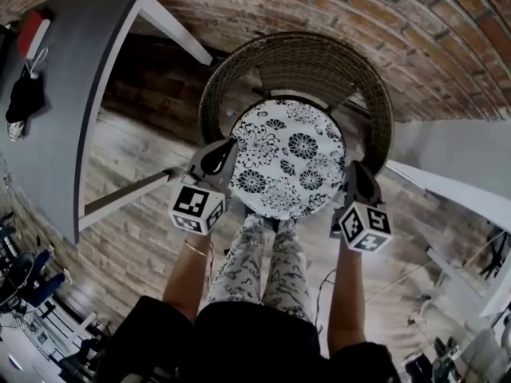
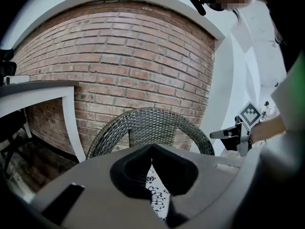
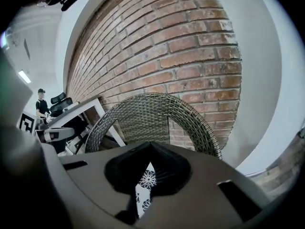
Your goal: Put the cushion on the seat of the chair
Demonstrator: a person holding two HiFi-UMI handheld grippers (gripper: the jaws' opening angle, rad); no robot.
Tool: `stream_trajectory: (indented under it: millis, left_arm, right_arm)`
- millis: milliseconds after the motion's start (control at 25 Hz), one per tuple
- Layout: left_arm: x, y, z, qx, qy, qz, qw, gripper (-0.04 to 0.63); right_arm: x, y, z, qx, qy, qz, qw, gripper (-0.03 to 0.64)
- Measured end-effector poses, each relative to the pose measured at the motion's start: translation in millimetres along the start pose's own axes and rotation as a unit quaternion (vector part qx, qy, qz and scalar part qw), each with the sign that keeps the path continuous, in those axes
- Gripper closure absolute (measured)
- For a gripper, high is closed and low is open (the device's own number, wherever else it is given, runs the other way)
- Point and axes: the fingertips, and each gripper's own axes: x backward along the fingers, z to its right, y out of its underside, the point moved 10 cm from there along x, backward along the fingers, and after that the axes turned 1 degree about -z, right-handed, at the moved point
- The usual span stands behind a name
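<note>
A round white cushion (image 1: 289,154) with black flower print hangs over the wicker chair (image 1: 295,62), covering most of its seat from the head view. My left gripper (image 1: 230,146) is shut on the cushion's left edge. The right gripper (image 1: 350,172) is shut on its right edge. In the left gripper view the cushion (image 2: 155,192) shows as a strip pinched between the jaws, with the chair back (image 2: 147,123) behind and the right gripper (image 2: 236,135) off to the right. In the right gripper view the cushion (image 3: 143,187) is likewise pinched, in front of the chair back (image 3: 152,113).
A grey table (image 1: 72,94) with a red object (image 1: 33,32) and a dark item (image 1: 24,98) stands left of the chair. A brick wall (image 1: 383,22) runs behind it. A white surface (image 1: 455,158) lies to the right. The person's patterned trouser legs (image 1: 263,270) are just before the chair.
</note>
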Motion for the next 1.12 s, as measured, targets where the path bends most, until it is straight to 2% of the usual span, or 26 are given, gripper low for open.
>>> stream_trajectory:
  millis: [360,600,1120]
  left_arm:
    - [20.5,-20.3,18.4,-0.009,0.022,0.009,0.9997,0.591]
    - [33.4,-35.5,24.5,-0.014,0.04,0.02,0.9989,0.591]
    - [64.6,-64.6,34.7,-0.023,0.075,0.027,0.9966,0.591]
  right_arm:
    - [40.6,-6.0,-14.4,-0.017,0.006,0.031,0.999,0.618]
    - [66.7,-14.5,-22.7,-0.008,0.032,0.058,0.998,0.618]
    - [112.8,-35.6,-54.2,-0.01,0.037,0.097,0.995,0.618]
